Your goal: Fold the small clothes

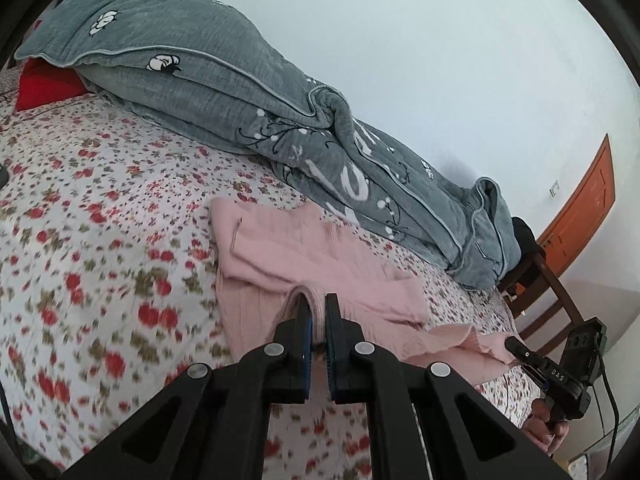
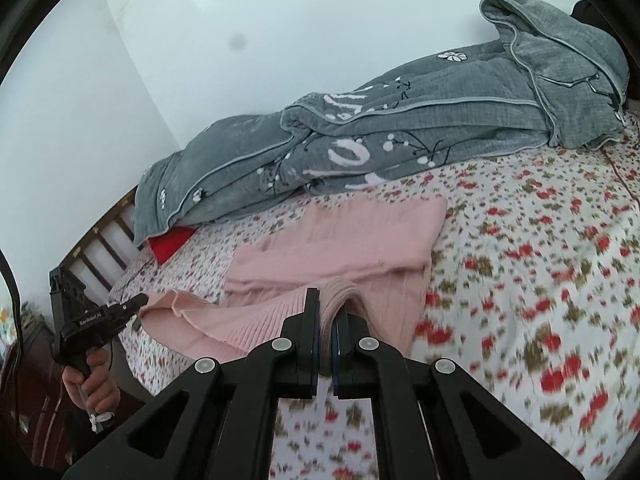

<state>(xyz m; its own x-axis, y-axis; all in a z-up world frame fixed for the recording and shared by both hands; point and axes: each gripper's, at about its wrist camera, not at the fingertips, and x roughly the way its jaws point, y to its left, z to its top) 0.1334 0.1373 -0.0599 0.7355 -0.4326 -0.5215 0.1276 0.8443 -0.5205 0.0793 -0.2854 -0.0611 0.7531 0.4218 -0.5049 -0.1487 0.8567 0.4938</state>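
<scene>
Home bedroom. Bed with red-flowered white sheet (image 1: 100, 208) fills both views. Rumpled grey quilt (image 1: 224, 92) with white floral print lies along plain white wall (image 1: 420, 60). Red pillow (image 1: 44, 84) at head end, by slatted wooden headboard (image 2: 106, 236). Orange-brown wooden door (image 1: 584, 208) beyond foot end.

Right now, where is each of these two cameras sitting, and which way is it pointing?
Left wrist view: rides on the left gripper, looking along its fingers across the flowered bed towards the grey quilt; the right gripper shows at right.
Right wrist view: rides on the right gripper, facing the same quilt; the left gripper and its hand show at left.
Shared: the pink sweater, pinched by both grippers.
</scene>
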